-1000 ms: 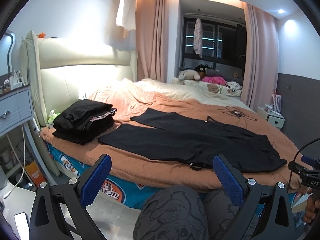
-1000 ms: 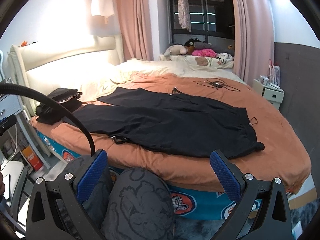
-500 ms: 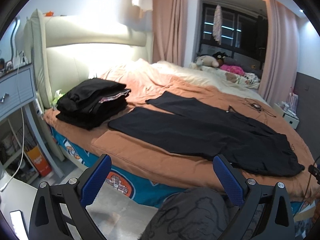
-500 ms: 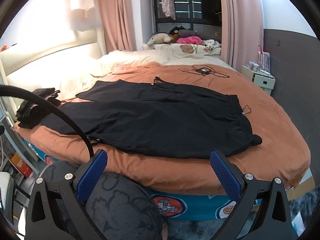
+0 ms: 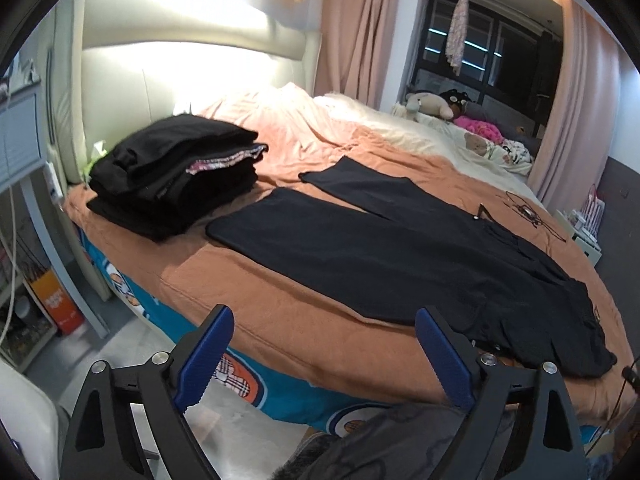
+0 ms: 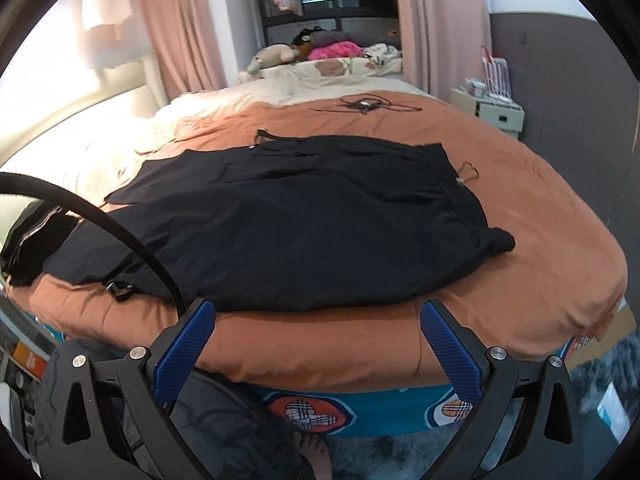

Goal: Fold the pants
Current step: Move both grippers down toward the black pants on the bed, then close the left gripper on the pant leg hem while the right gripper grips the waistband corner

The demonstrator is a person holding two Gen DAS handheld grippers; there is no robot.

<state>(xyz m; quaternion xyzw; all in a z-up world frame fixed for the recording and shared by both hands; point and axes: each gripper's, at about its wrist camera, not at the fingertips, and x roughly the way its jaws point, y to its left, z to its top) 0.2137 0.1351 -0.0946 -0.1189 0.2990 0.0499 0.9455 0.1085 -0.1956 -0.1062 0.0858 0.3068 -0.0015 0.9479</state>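
Nearest the cameras, the left tool (image 5: 320, 354) is seen with its blue pads spread and closing slowly, nothing between them; it is held short of the bed's near edge. The right tool (image 6: 318, 336) is likewise held spread and empty, in front of the same edge. A knee in dark patterned fabric (image 6: 224, 432) and a bare foot (image 6: 316, 456) are seen below the right tool. Beyond the tools, black pants (image 5: 392, 256) are laid flat on the orange bedspread (image 5: 280, 320), waistband toward the right, the two legs spread apart toward the headboard (image 5: 180, 64). Just past the leg ends, a stack of folded dark clothes (image 5: 176, 176) is set. Farther back, a cable (image 6: 366, 105) is left on the bedspread, and plush toys (image 6: 276, 56) are piled before pink curtains (image 5: 360, 28).
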